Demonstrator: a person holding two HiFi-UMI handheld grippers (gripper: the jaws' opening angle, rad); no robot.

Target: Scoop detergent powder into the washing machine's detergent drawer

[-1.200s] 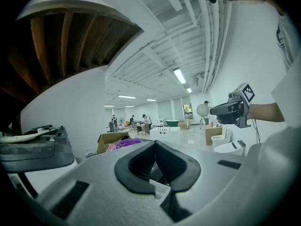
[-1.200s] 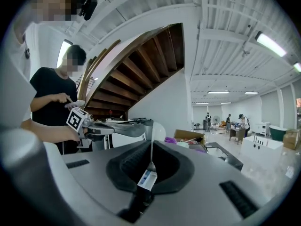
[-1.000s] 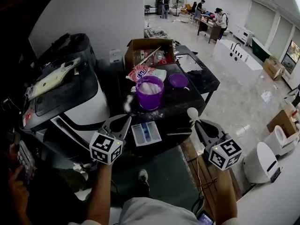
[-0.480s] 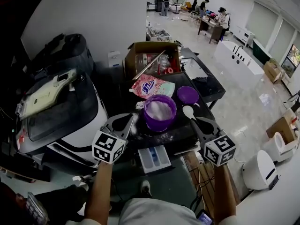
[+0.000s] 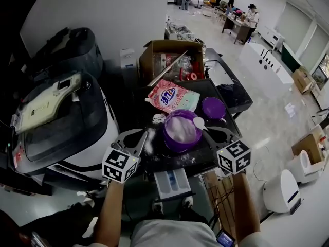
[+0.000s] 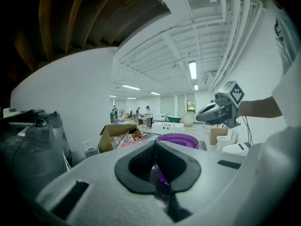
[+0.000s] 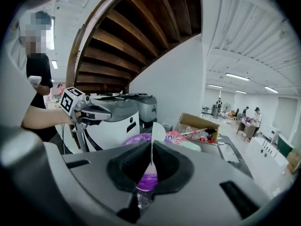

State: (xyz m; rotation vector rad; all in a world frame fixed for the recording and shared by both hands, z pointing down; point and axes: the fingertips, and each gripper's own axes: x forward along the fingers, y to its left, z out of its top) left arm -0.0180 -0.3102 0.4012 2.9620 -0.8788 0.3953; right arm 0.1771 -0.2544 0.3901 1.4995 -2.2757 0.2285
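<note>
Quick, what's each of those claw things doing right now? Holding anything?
Left gripper: closed, nothing between its jaws.
Right gripper: closed on a white spoon.

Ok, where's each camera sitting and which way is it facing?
Head view: on the head, steeply down at the purple tub; forearms, left gripper, right gripper show.
Left gripper view: along its closed, empty jaws over the tub; right gripper shows.
Right gripper view: along jaws clamping the spoon, toward tub and washing machine; left gripper shows.
All three share the tub.
</note>
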